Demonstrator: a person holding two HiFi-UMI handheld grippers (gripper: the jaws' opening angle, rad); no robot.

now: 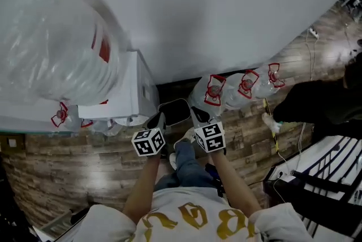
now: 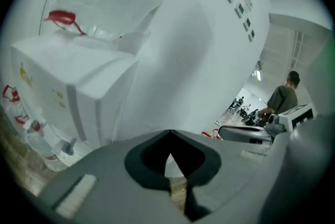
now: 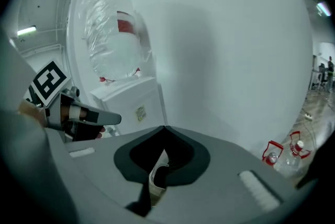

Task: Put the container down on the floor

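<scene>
Dark container [image 1: 174, 112], pale rim, hangs between both grippers over the wood floor [image 1: 68, 167], close to the wall. Left gripper [image 1: 158, 120] and right gripper [image 1: 198, 115]: jaws nearly closed, each pinching the rim. Dispenser [image 3: 131, 102] has a yellow sticker [image 3: 140, 112]; print unreadable.

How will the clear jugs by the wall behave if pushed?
The clear jugs show no water line, so likely empty, light, easy to skid or tip. Rounded bodies would probably roll once over. They crowd together at the wall, so one may knock its neighbours.
</scene>
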